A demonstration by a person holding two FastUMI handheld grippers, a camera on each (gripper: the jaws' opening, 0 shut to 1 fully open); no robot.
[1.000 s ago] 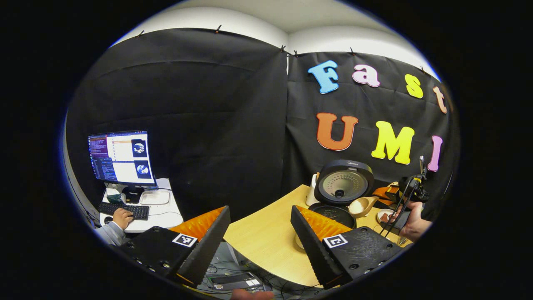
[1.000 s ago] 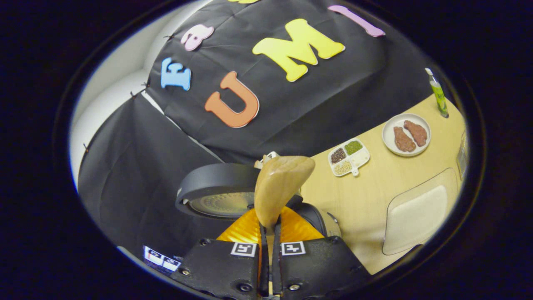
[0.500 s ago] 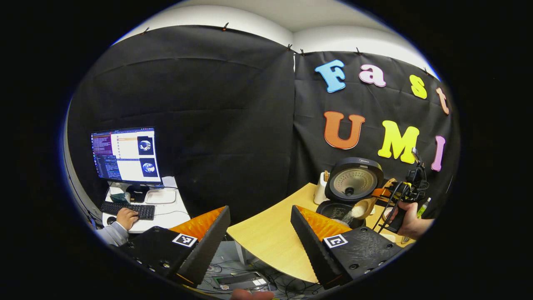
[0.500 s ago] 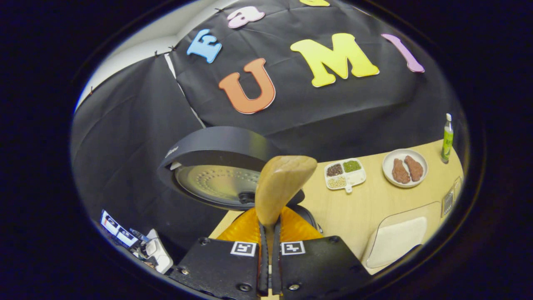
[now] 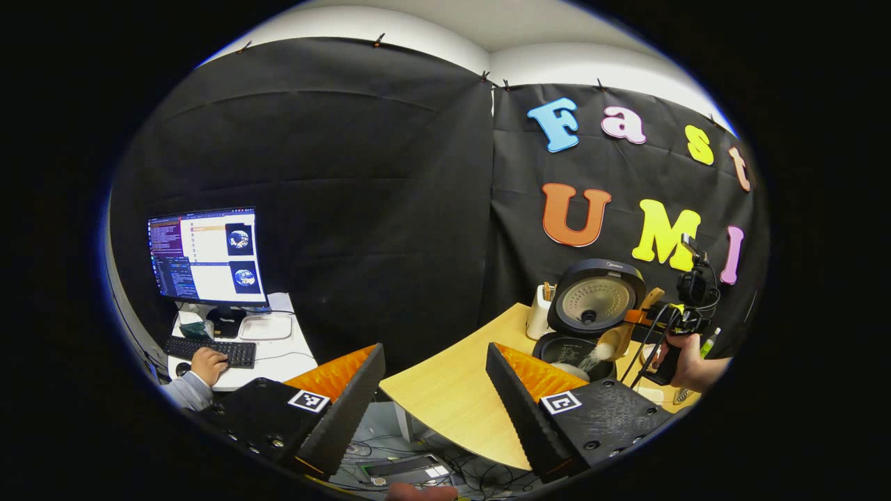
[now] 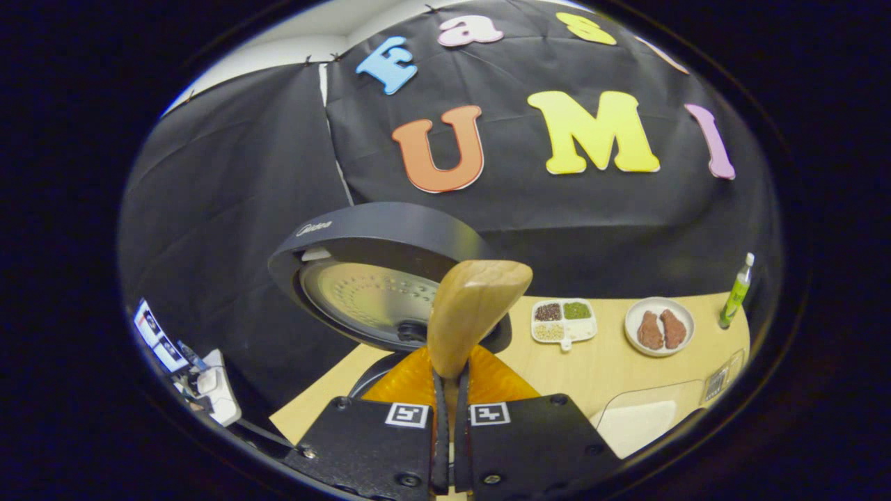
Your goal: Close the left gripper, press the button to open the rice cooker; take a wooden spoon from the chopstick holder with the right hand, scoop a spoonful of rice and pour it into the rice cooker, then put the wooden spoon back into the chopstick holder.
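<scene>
Rice (image 5: 590, 360) is falling from my wooden spoon (image 6: 473, 313) into the rice cooker (image 5: 581, 327) right now. In the left gripper view I see a white stream go from the tipped spoon down into the black pot. So the lid is already up, the spoon is already out of its holder, and the scoop is done. I think the pour is nearly over. What is left is to put the spoon back into the chopstick holder (image 5: 538, 319), the pale cup that stands just beside the cooker, on its far left side.

My right gripper (image 6: 451, 417) has its jaws squeezed tight on the spoon's handle, one on each side. The spoon bowl sticks up in front of the open lid, with its back to me. My left gripper (image 5: 431, 390) has its jaws wide apart and holds nothing. It hangs off the near edge of the surface (image 5: 445, 396), well apart from the cooker.

Farther along the surface sits a small white tray (image 6: 564, 320) with four parts. One part has dark beans, one has green beans, one has pale beans, and I cannot tell what is in the last. Near it is a white plate (image 6: 659, 327) with two brown meat pieces. A green bottle (image 6: 736, 292) stands upright past the plate.
</scene>
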